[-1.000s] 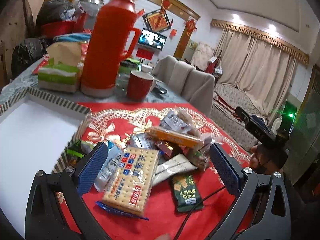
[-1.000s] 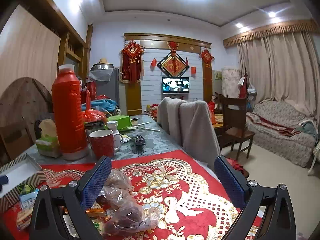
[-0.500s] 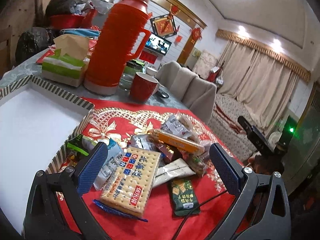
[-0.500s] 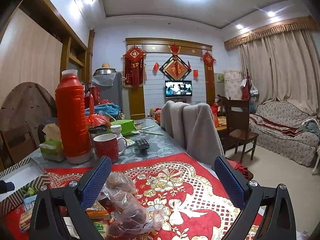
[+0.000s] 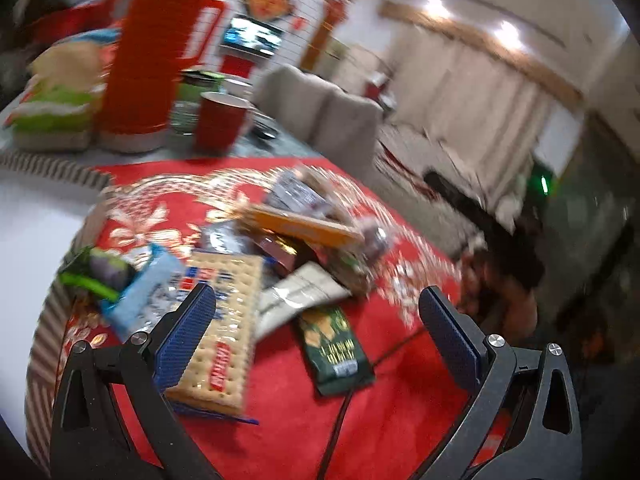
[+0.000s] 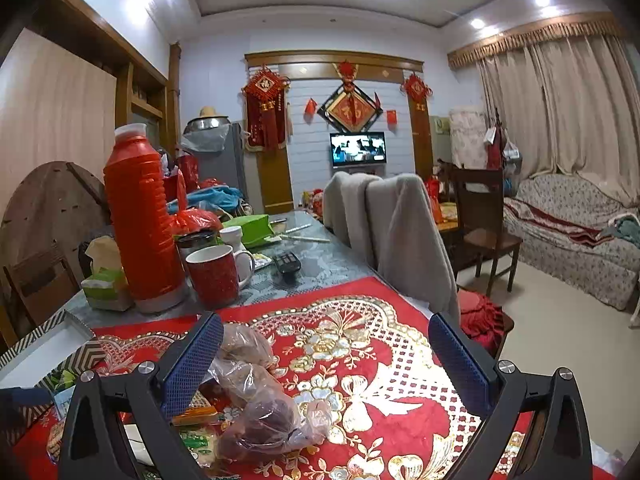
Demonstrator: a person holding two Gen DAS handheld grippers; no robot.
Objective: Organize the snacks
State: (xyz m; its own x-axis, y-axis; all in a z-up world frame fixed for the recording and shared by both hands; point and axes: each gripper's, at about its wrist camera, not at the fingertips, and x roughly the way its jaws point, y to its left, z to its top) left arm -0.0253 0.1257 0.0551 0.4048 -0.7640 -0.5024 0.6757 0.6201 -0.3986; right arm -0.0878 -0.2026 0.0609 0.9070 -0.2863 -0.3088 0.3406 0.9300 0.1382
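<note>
A heap of packaged snacks lies on a red and gold tablecloth. In the blurred left wrist view a cracker pack lies nearest, with a dark green packet, a white sachet, an orange bar and a blue packet around it. My left gripper hovers open above them, holding nothing. My right gripper is open too, low over the cloth, with a clear bag of dark snacks by its left finger. A white box with a striped rim stands at the left.
A tall red thermos, a red mug, a tissue pack and a remote stand behind the cloth. A chair draped in grey fabric is at the table's far side. A hand holding the other gripper shows at the right.
The left gripper has swung and dropped closer over the snack pile, blurring its view. The right gripper has drifted slightly. Both stay open and no snack has moved.
</note>
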